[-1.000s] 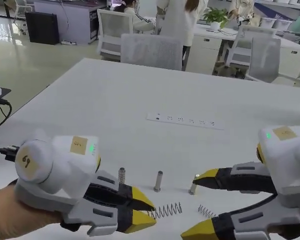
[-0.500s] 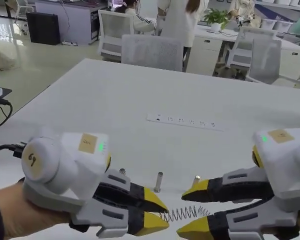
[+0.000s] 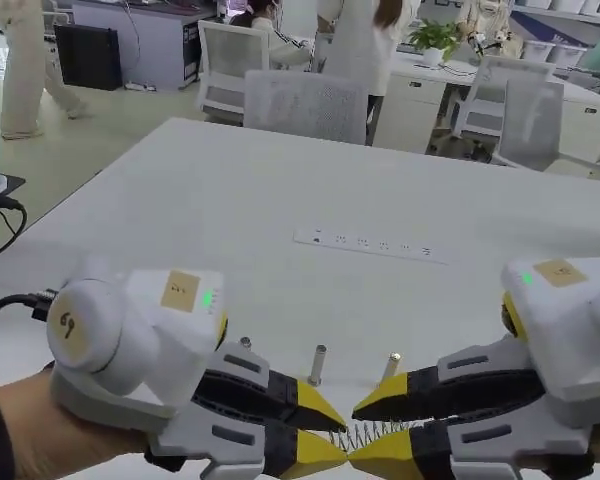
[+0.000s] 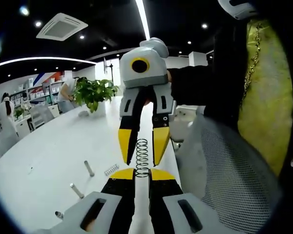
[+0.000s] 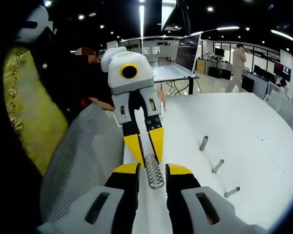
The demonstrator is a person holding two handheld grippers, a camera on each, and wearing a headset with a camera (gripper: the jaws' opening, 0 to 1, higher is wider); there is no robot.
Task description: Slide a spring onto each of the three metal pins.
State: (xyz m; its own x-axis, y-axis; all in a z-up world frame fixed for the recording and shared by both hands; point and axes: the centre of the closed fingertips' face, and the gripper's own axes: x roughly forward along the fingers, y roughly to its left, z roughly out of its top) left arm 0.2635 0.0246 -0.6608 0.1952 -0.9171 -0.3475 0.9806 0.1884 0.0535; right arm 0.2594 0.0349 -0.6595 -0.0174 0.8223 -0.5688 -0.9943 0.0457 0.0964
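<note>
My left gripper [image 3: 340, 440] [image 4: 142, 173] is shut on one end of a wire spring [image 3: 376, 434] [image 4: 142, 155], held level above the white table [image 3: 310, 190]. Facing it tip to tip, my right gripper [image 3: 357, 433] [image 5: 154, 171] stands open, its jaws on either side of the spring's [image 5: 154, 171] free end. Three metal pins stand upright just beyond the tips. The left pin [image 3: 244, 345] [image 5: 203, 143] carries a spring. The middle pin [image 3: 318, 362] [image 5: 217, 166] and the right pin [image 3: 390, 367] [image 5: 232, 192] are bare. Another loose spring [image 4: 111, 169] lies near the pins.
A white power strip [image 3: 370, 243] lies flat further back on the table. Grey mesh chairs [image 3: 305, 100] stand along the far edge, with people and desks behind them. A black cable [image 3: 5, 225] hangs off the left edge.
Both grippers have closed in on each other. The left one brought the spring off the table to the right, and the right one's open jaws now straddle its free end.
</note>
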